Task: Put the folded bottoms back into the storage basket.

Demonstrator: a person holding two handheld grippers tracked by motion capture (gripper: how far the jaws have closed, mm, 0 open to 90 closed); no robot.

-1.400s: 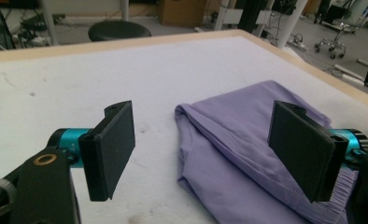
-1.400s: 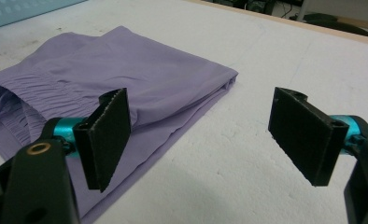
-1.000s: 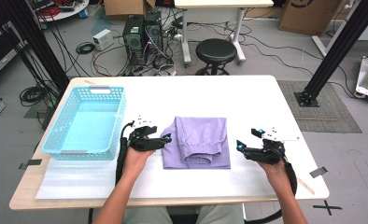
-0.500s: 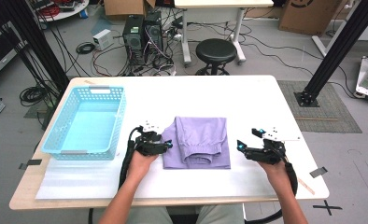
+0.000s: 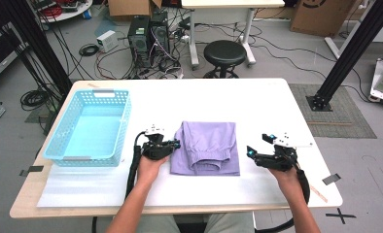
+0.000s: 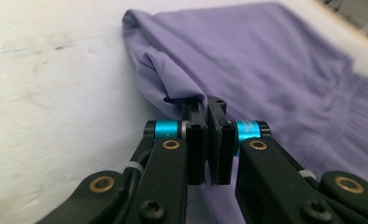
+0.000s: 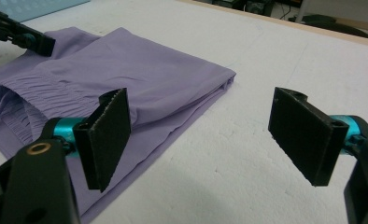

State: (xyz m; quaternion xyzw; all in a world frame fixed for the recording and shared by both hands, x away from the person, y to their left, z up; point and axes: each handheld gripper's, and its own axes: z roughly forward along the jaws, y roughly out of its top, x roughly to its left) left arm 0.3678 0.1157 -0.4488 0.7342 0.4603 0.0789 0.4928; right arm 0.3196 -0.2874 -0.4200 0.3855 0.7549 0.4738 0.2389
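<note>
Jaws of the left gripper (image 6: 206, 109) have just closed on the soft, folded purple garment (image 6: 285, 70); right gripper (image 7: 205, 140) gapes.

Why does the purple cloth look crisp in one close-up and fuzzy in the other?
Left gripper view: the folded purple fabric garment goes soft toward the far edge, sharp only at the left gripper. Right gripper view: fabric in even light, the right gripper casting a faint shadow on the white table. High view: slightly grainy.
</note>
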